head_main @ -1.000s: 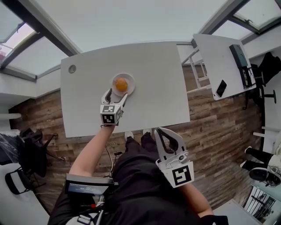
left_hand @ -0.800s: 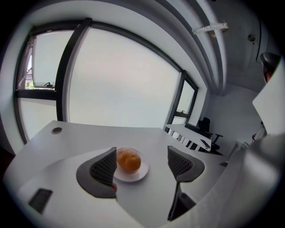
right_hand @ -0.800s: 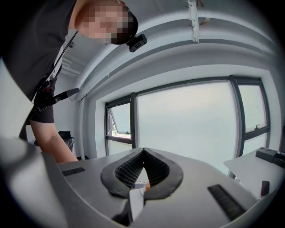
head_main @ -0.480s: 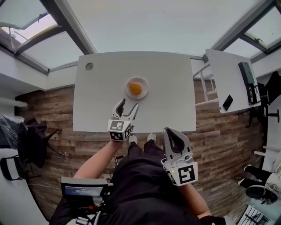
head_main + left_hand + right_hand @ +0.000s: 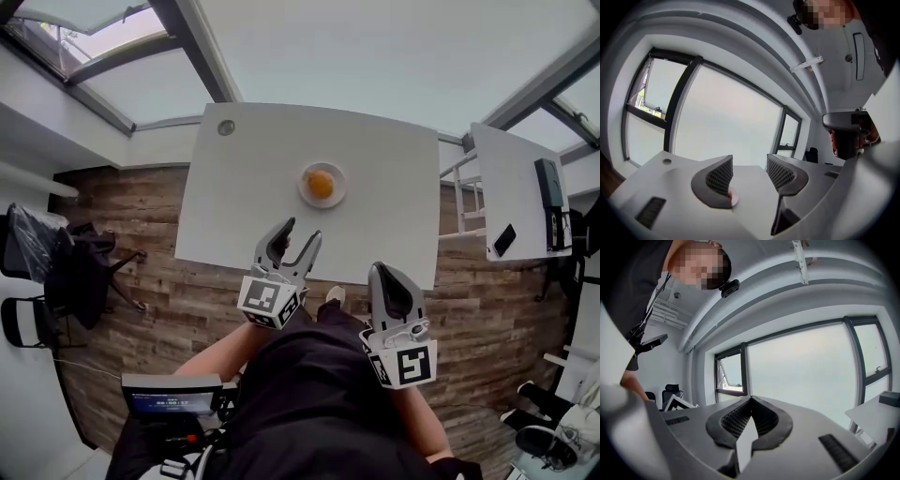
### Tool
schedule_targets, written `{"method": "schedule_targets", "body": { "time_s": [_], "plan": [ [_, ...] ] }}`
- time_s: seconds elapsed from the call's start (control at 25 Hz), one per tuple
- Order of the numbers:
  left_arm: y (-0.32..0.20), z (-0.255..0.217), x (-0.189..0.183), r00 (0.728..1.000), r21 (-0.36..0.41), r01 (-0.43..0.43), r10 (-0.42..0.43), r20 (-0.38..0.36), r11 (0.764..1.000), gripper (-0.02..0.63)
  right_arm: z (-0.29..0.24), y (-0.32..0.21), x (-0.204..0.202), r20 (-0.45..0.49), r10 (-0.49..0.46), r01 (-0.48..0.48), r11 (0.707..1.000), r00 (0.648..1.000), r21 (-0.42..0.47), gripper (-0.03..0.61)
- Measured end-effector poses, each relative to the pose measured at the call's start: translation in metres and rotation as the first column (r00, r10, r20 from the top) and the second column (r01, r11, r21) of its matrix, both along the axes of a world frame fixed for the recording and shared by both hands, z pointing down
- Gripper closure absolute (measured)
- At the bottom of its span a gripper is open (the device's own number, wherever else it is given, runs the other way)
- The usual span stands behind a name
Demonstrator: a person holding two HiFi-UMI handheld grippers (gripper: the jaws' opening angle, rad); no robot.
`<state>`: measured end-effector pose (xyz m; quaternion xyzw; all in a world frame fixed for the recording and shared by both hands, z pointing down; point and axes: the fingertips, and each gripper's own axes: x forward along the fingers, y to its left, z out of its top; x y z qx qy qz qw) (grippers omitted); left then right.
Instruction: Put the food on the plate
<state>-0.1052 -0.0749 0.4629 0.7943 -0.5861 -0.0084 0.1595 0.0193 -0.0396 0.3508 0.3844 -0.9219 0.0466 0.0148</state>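
Sitting on the plate, the round orange food lies at its centre, on the white table.
On the person's side of the plate, the left gripper hangs with its fingers apart and nothing between them; they have just been closing partway. Farther from the plate, to its near right and off the table, the right gripper has its fingers pressed together, empty.
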Motion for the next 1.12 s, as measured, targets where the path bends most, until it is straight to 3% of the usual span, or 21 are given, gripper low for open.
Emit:
{"method": "schedule_targets", "body": {
  "time_s": [0.32,0.48,0.64,0.88,1.12],
  "plan": [
    [0.030,-0.031,-0.009,0.998,0.051,0.068,-0.069,0.012,0.996,0.430,0.003,0.002,-0.010,0.011,-0.059,0.060,0.998,0.998,-0.011,0.574],
    [0.038,-0.038,-0.022,0.992,0.057,0.098,-0.102,0.070,0.994,0.499,0.003,0.002,-0.021,0.015,-0.097,0.097,0.995,0.995,-0.009,0.574],
    [0.046,-0.052,-0.030,0.986,0.081,0.155,-0.159,0.044,0.985,0.553,-0.003,0.003,-0.029,0.030,-0.124,0.124,0.992,0.992,0.012,0.574],
    [0.057,-0.076,-0.025,0.985,0.142,0.171,-0.174,0.010,0.975,0.590,-0.006,0.003,-0.040,0.055,-0.162,0.161,0.987,0.985,0.019,0.574],
    [0.061,-0.088,-0.016,0.982,0.184,0.168,-0.181,0.058,0.969,0.591,-0.007,0.005,-0.047,0.055,-0.190,0.190,0.982,0.980,0.017,0.574]
  ]
}}
